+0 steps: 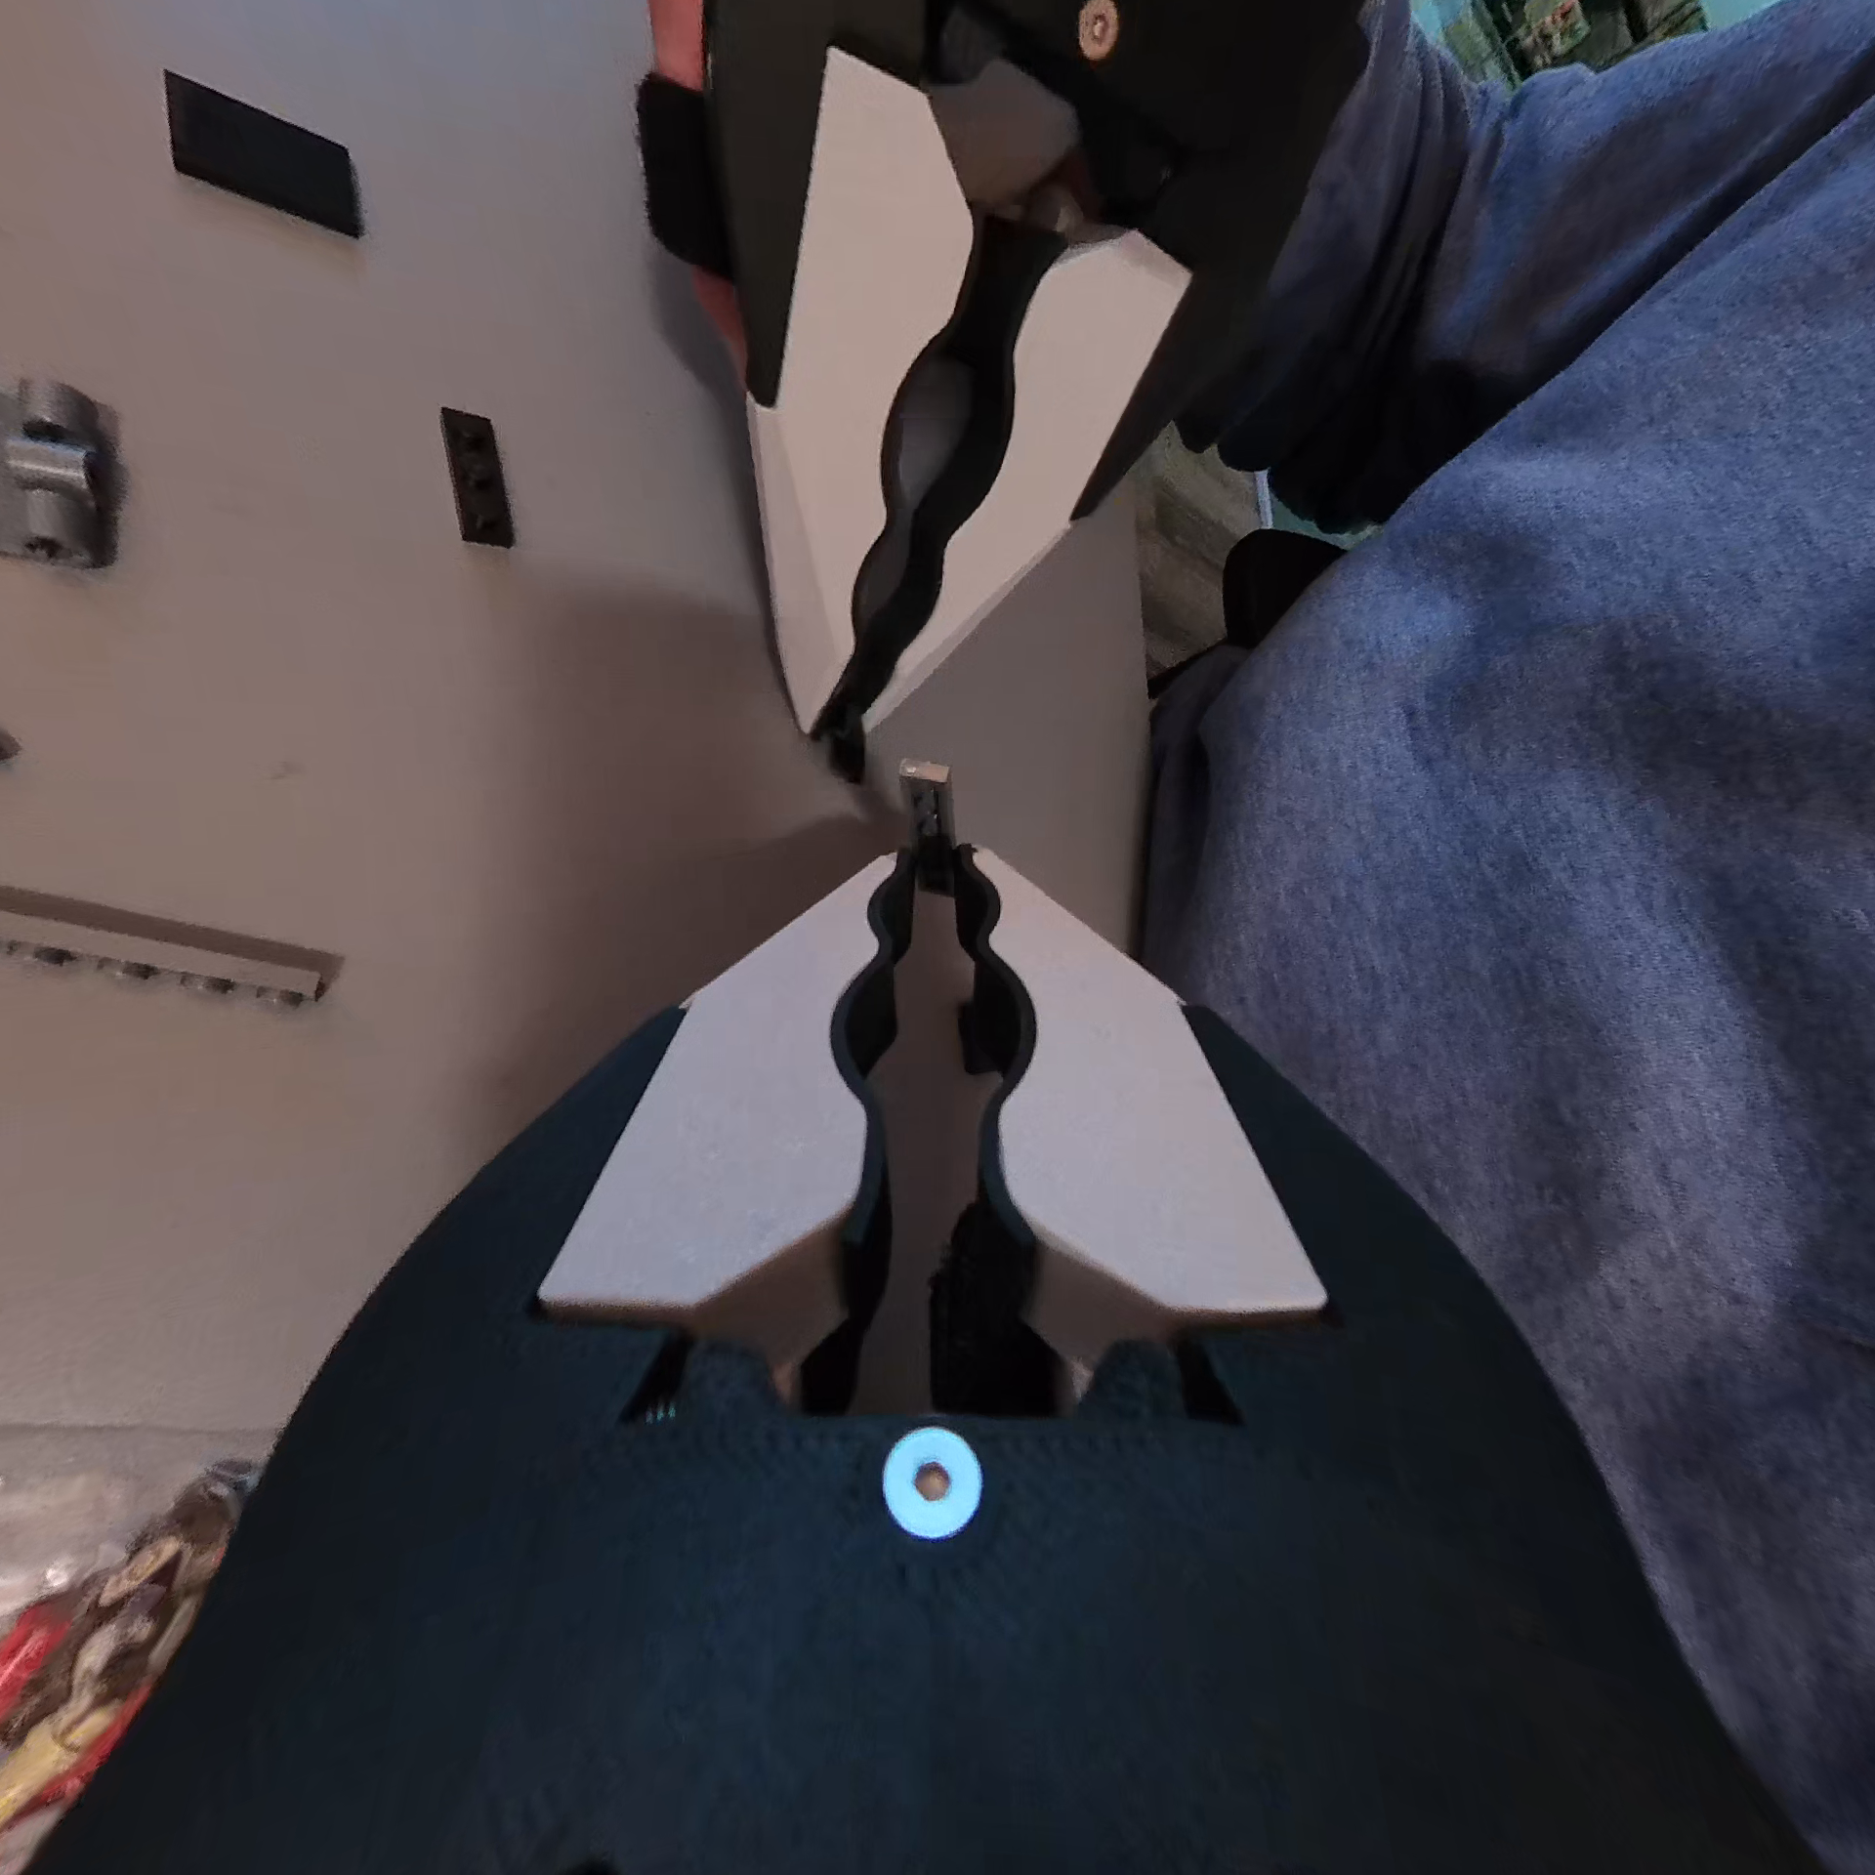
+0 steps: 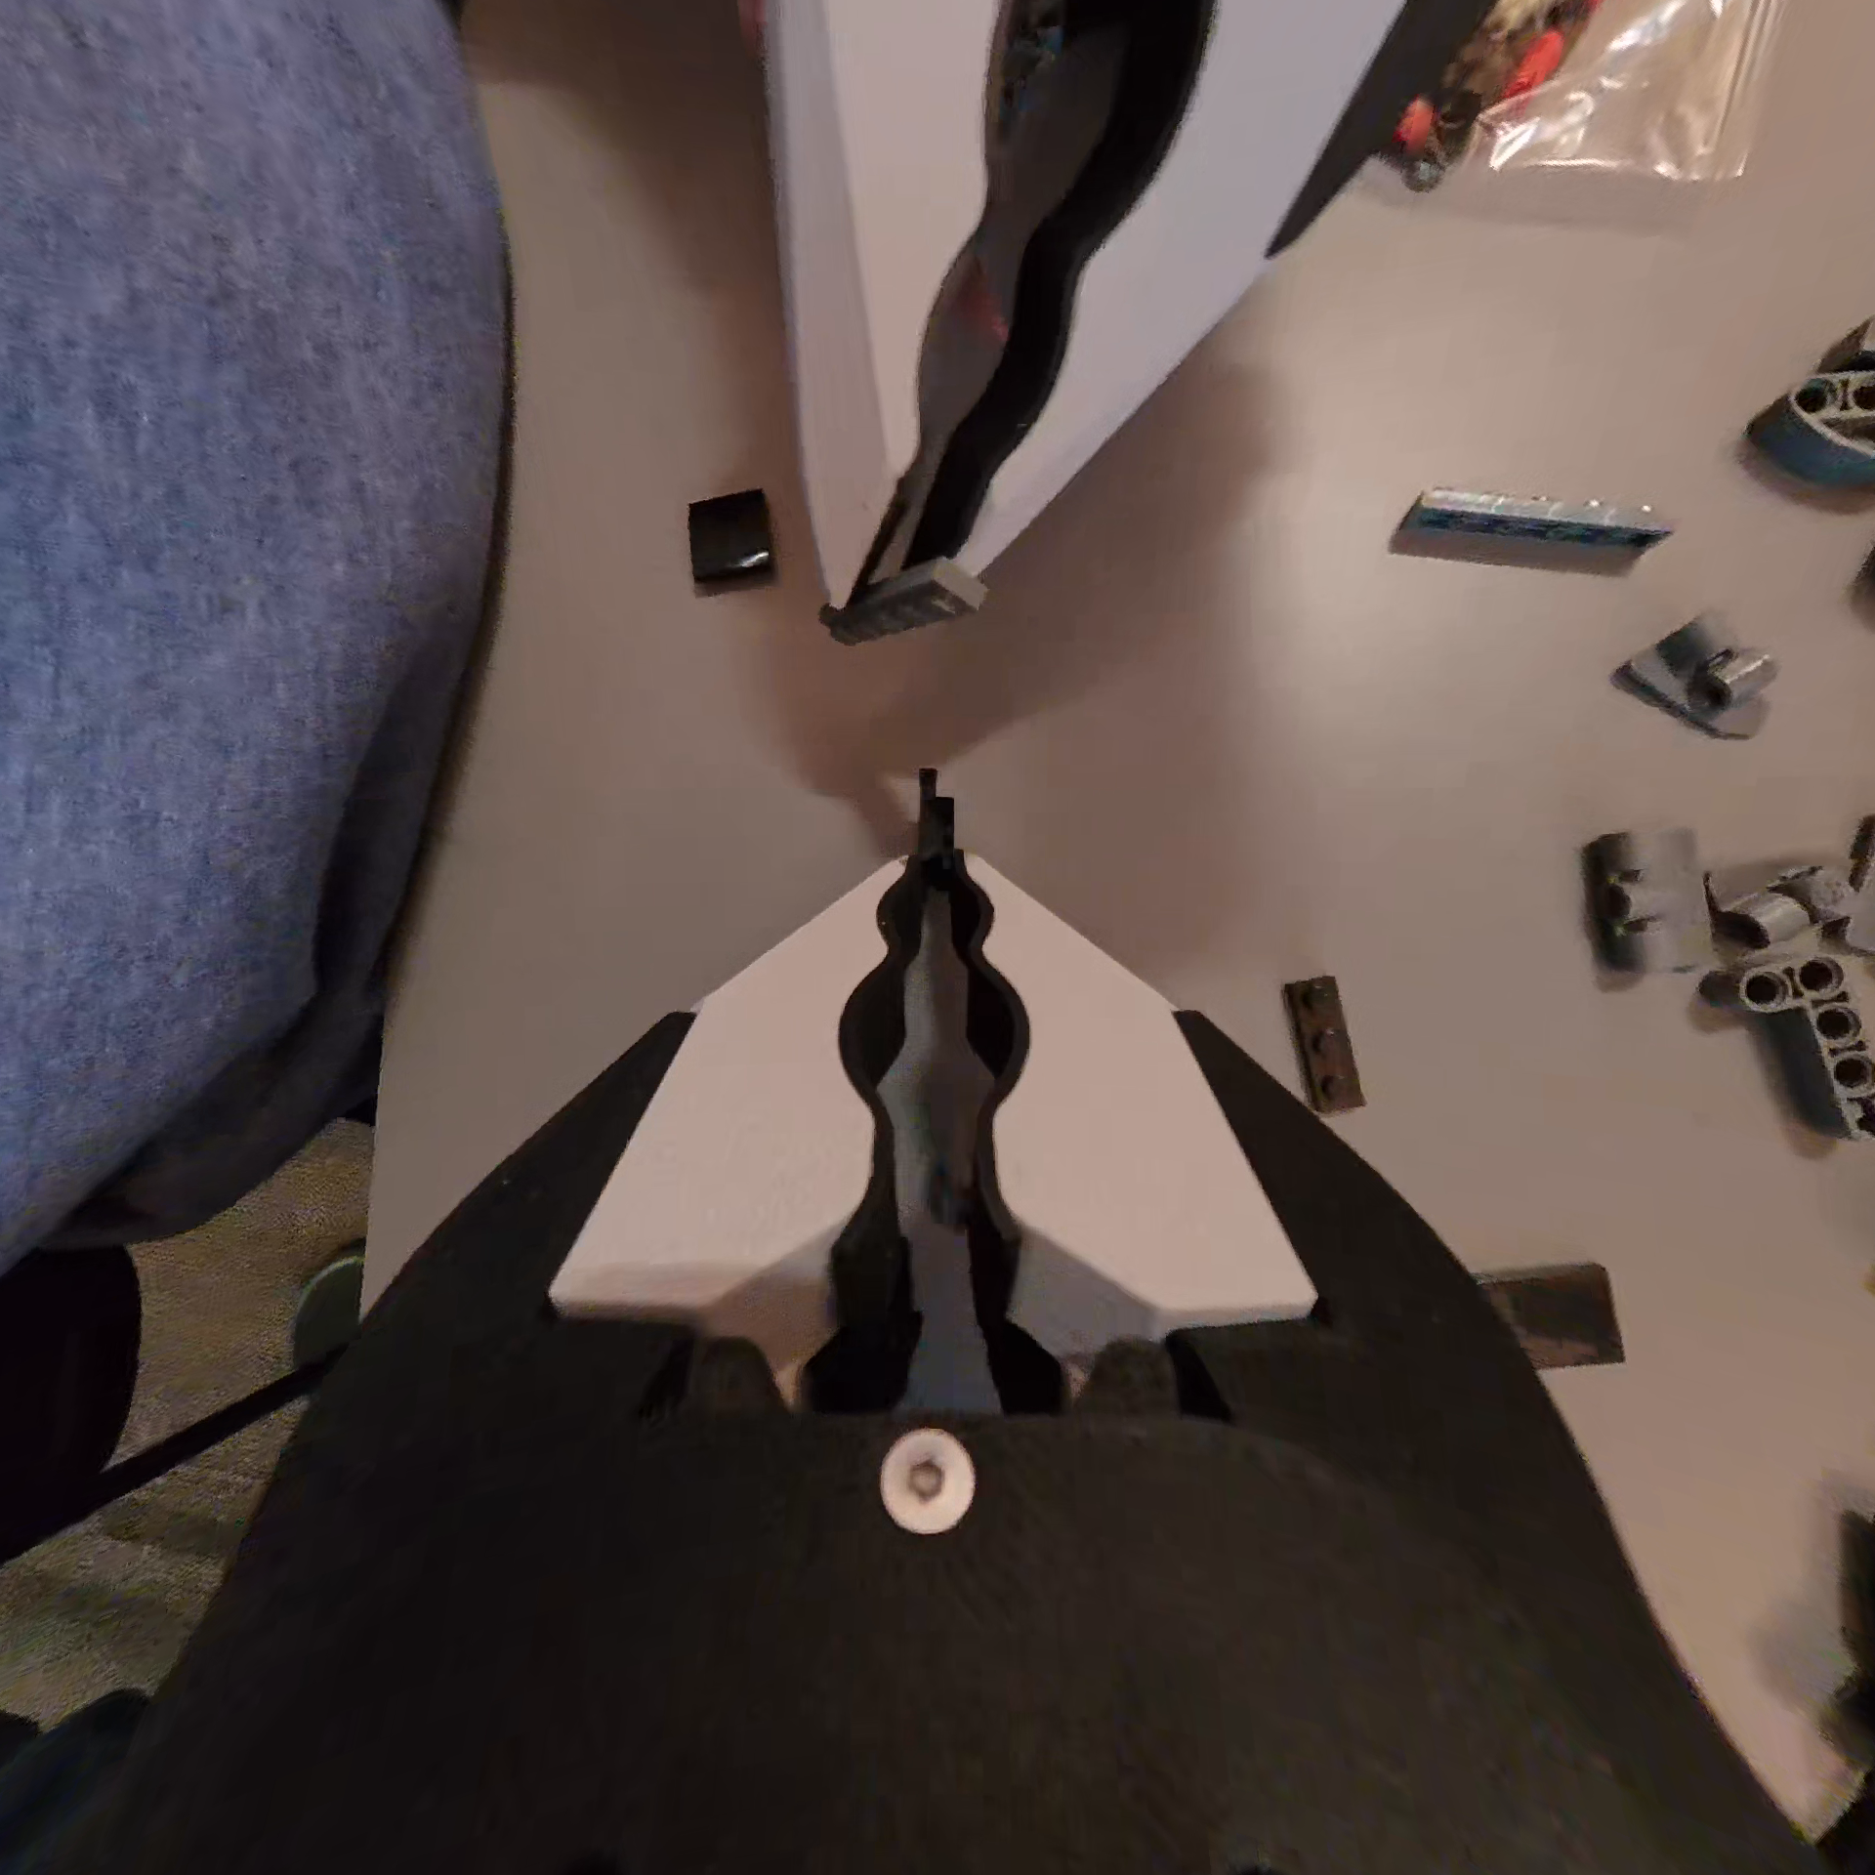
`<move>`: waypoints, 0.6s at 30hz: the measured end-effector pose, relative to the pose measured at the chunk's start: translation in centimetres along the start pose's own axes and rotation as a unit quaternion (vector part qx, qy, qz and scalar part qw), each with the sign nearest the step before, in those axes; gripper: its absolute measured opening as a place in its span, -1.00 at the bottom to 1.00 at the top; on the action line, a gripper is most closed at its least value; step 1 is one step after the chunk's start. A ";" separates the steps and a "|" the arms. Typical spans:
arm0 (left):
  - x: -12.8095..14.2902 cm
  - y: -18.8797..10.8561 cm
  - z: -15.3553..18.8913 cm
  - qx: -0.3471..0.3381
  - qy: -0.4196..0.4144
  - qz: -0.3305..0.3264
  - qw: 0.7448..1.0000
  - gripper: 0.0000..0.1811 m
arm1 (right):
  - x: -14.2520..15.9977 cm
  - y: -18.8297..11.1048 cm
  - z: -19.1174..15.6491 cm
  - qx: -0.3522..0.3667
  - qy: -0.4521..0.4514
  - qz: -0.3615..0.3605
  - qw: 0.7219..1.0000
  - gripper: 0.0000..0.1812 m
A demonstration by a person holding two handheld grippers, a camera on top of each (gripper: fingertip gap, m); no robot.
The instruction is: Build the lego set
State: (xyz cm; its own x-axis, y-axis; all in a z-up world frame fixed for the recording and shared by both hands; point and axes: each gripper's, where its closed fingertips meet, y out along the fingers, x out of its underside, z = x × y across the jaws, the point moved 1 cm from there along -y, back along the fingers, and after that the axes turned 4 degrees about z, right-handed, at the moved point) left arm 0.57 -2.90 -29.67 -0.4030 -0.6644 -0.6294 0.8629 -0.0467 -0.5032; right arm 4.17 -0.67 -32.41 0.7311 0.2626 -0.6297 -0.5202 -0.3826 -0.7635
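Observation:
My left gripper is shut on a small light grey lego plate that sticks out past its tips. In the right wrist view the left gripper comes in from above, with the grey plate held across its tips. My right gripper is shut on a tiny black lego piece. In the left wrist view the right gripper reaches down from above. Its tips are close to the grey plate, a little apart and to its left. Both are held above the white table.
Loose parts lie on the table: a black tile, a long blue-grey plate, a dark three-stud plate, grey connectors, a holed beam and a bag of parts. A person's blue clothing is at the table edge. The grippers' ends are close to 5 cm from one another. The black tile lies around 6 cm away from my left fingertips.

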 end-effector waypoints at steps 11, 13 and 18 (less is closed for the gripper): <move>-1.5 -1.0 1.1 0.038 -0.030 0.082 0.995 -0.94 | -2.4 -2.7 1.8 0.090 0.008 0.073 0.993 -0.74; -2.1 -1.3 1.7 0.073 -0.049 0.104 0.991 -0.95 | -4.6 -4.2 1.2 0.125 -0.034 0.139 0.982 -0.74; -1.7 -0.8 2.8 0.105 -0.030 0.063 0.992 -0.95 | -6.4 -4.4 -0.5 0.074 -0.057 0.172 0.981 -0.75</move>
State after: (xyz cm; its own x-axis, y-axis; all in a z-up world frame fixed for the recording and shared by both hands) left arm 1.43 -3.80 -26.56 -0.2750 -0.7174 -0.6401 0.9521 -0.1108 -0.2850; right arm 1.98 -1.10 -24.91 0.4514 0.2407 -0.8592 -0.7916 -0.3363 -0.5101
